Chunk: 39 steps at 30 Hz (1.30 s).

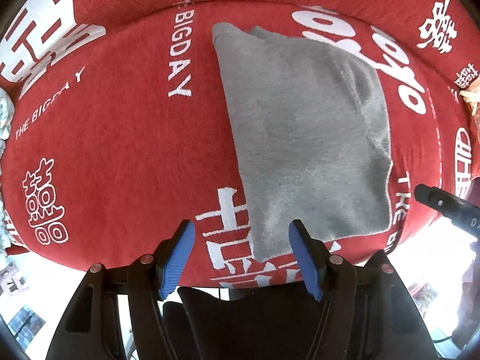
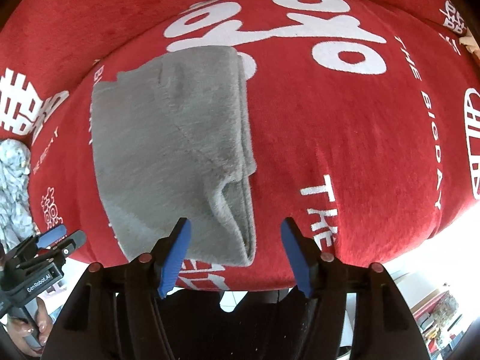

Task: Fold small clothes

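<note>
Grey fleece garment [image 1: 303, 138]: folded, flat on the red printed cover [image 1: 126, 156], long axis running from the near edge of that cover away toward its far seam, slightly tilted leftward at the far end in the left wrist view. Folded layers stacked along its right side. Left gripper [image 1: 241, 259] above the garment's near left corner, blue pads [image 1: 177, 258] spread wide, nothing between them, not touching the fleece. Right gripper's black tip [image 1: 432, 199] just off the garment's near right corner.

From the right wrist: same garment [image 2: 171, 156] left of centre on the cover [image 2: 345, 150], long axis again near-to-far, layered fold edges along its right side, an open pocket of fleece at the near right corner. Right gripper [image 2: 235, 258] over that corner, pads [image 2: 175, 258] parted and empty, clear of the cloth. Left gripper [image 2: 60, 237] beyond the garment's near left corner, likewise open, held by a hand [image 2: 27, 333].
</note>
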Each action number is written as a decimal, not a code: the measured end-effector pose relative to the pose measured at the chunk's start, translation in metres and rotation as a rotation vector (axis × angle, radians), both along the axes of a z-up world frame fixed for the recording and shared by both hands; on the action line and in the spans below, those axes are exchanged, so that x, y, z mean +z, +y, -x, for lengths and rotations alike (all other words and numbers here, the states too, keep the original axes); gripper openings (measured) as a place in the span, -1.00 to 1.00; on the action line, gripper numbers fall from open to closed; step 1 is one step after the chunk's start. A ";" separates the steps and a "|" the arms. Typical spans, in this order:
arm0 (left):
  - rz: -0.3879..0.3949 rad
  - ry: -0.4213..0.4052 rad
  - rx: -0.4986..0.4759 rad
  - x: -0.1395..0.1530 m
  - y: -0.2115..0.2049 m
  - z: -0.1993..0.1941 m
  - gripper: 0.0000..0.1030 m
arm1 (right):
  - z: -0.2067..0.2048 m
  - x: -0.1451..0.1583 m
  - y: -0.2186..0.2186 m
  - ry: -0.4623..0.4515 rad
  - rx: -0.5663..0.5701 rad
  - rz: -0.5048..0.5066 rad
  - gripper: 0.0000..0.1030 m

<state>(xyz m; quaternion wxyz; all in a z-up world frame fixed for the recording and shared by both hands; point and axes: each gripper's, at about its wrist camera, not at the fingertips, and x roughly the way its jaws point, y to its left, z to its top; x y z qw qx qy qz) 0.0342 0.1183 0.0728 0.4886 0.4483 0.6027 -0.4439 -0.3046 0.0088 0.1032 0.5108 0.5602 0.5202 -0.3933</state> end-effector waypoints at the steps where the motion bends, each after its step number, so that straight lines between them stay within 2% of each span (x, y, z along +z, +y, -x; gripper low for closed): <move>1: 0.008 0.001 0.010 0.004 0.001 -0.002 0.97 | -0.001 0.002 0.000 -0.001 0.003 0.003 0.39; 5: 0.032 0.001 0.009 0.016 0.002 -0.002 0.99 | -0.011 0.017 0.001 0.000 0.025 0.037 0.41; 6: 0.031 -0.003 0.009 0.018 0.002 -0.002 0.99 | -0.014 0.019 0.000 -0.002 0.028 0.042 0.46; 7: 0.037 -0.013 0.010 0.020 0.002 -0.002 0.99 | -0.017 0.022 0.000 -0.004 0.031 0.047 0.60; 11: 0.057 -0.087 0.014 0.029 0.002 -0.004 0.99 | -0.025 0.030 -0.001 0.014 0.041 0.074 0.61; 14: 0.076 -0.104 0.036 0.036 0.004 -0.005 0.99 | -0.028 0.036 0.000 0.041 0.051 0.091 0.63; 15: 0.079 -0.102 0.042 0.037 0.005 -0.005 0.99 | -0.028 0.037 0.000 0.047 0.052 0.097 0.76; 16: 0.082 -0.099 0.047 0.038 0.005 -0.006 0.99 | -0.028 0.041 0.000 0.053 0.049 0.116 1.00; 20: 0.074 -0.112 0.051 0.039 0.009 -0.004 0.99 | -0.030 0.052 0.001 0.064 0.058 0.181 0.99; 39: 0.106 -0.164 0.075 0.050 0.016 -0.009 0.99 | -0.048 0.067 0.006 0.097 0.131 0.196 0.99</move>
